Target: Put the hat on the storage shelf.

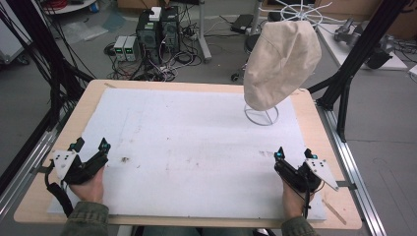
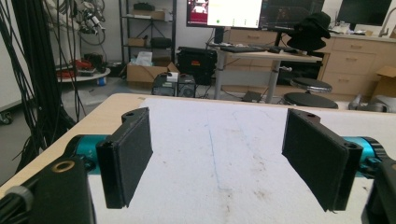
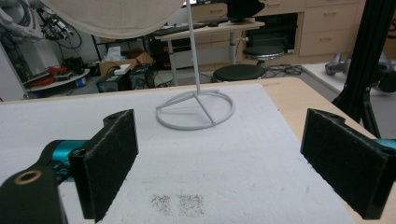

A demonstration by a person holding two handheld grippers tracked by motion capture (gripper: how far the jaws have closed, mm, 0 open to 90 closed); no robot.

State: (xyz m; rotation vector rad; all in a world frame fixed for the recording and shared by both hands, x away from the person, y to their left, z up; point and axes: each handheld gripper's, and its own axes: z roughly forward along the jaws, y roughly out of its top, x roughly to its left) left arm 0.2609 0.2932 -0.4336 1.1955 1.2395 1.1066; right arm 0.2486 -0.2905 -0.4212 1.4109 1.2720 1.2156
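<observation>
A cream cloth hat hangs on a white wire stand at the back right of the white mat. In the right gripper view the stand's ring base sits ahead with the hat's lower edge above it. My left gripper rests at the mat's front left, held in a hand, open and holding nothing. My right gripper rests at the front right, also open with nothing between its pads. In the gripper views the left gripper and right gripper have jaws set wide apart over bare mat.
The wooden table edge frames the mat. Black frame posts stand at the right and cables at the left. Computers and stools sit on the floor beyond the table. Faint dark smudges mark the mat.
</observation>
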